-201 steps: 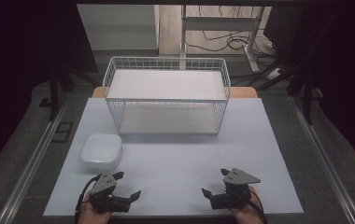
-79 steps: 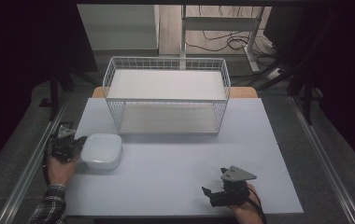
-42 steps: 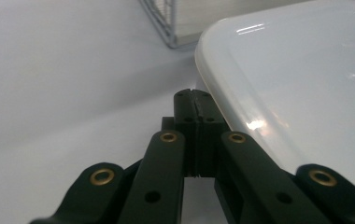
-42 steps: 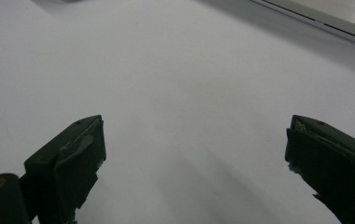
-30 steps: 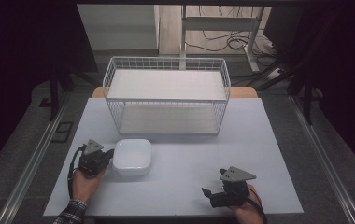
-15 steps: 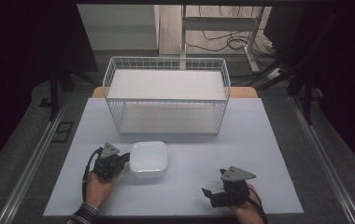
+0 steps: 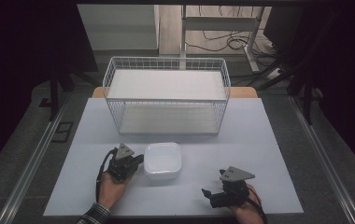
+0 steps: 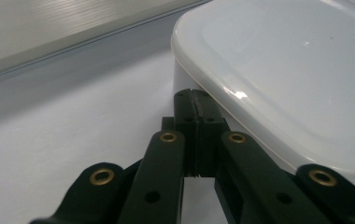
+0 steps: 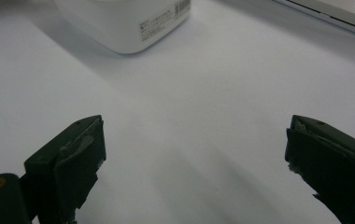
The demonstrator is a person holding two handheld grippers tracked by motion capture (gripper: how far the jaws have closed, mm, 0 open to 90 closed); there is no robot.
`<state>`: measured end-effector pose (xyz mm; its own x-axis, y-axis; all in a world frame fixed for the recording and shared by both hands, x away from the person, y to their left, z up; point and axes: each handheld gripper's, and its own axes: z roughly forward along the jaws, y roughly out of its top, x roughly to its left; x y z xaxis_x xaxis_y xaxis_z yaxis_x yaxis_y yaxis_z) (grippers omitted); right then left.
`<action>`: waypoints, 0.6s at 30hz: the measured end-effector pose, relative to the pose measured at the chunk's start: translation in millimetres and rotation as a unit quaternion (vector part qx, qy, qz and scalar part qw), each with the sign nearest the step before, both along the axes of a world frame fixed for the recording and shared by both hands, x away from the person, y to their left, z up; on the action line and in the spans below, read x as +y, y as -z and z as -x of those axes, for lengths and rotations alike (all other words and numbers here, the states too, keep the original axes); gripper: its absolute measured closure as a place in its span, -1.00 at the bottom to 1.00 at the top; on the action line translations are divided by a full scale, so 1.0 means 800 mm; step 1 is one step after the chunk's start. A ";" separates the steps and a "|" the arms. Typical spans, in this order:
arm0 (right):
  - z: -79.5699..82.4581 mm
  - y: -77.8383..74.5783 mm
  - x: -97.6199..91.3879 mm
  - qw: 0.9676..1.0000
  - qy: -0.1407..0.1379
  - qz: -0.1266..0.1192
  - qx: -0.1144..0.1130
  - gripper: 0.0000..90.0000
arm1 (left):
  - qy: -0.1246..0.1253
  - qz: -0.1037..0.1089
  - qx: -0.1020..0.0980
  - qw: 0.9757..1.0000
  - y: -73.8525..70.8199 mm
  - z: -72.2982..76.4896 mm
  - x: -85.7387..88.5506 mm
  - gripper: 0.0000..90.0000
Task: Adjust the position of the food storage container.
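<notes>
A white lidded plastic container [image 7: 162, 160] sits on the white table [image 7: 264, 140], in front of the wire basket. My left gripper [image 7: 137, 161] lies just left of it, shut with nothing between the jaws. In the left gripper view its closed tips [image 8: 195, 100] press against the side of the container [image 8: 287, 84] below the lid's rim. My right gripper [image 7: 209, 196] rests near the table's front right edge, open and holding nothing. In the right gripper view the container [image 9: 124, 23], with a barcode label on its side, stands well beyond the spread jaws [image 9: 194, 158].
A white wire basket [image 7: 166, 95] with a white shelf on top stands at the back middle of the table. Metal rails run along both sides of the table. A desk frame and cables stand behind the basket.
My left gripper has slid to the right across the table, and the white container has moved right ahead of its shut jaws. The right gripper has stayed where it was.
</notes>
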<state>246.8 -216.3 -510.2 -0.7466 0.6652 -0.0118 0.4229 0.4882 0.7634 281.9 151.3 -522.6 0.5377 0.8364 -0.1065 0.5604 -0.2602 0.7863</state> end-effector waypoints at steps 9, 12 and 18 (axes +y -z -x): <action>0.001 0.001 0.001 1.000 -0.003 0.004 0.001 -0.89 | 0.012 -0.006 -0.011 1.000 0.001 -0.008 -0.019 1.00; 0.001 0.000 0.000 1.000 -0.003 0.004 0.001 -0.89 | 0.010 -0.007 -0.017 1.000 -0.002 -0.007 -0.015 1.00; 0.002 0.000 0.000 1.000 -0.004 0.005 -0.001 -0.89 | -0.002 0.000 -0.036 0.999 -0.016 0.009 0.009 0.71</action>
<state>245.1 -216.2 -510.1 -0.7518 0.6591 -0.0193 0.4176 0.4986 0.7596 274.9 158.5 -509.6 0.5401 0.8389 -0.0673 0.5039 -0.2583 0.8242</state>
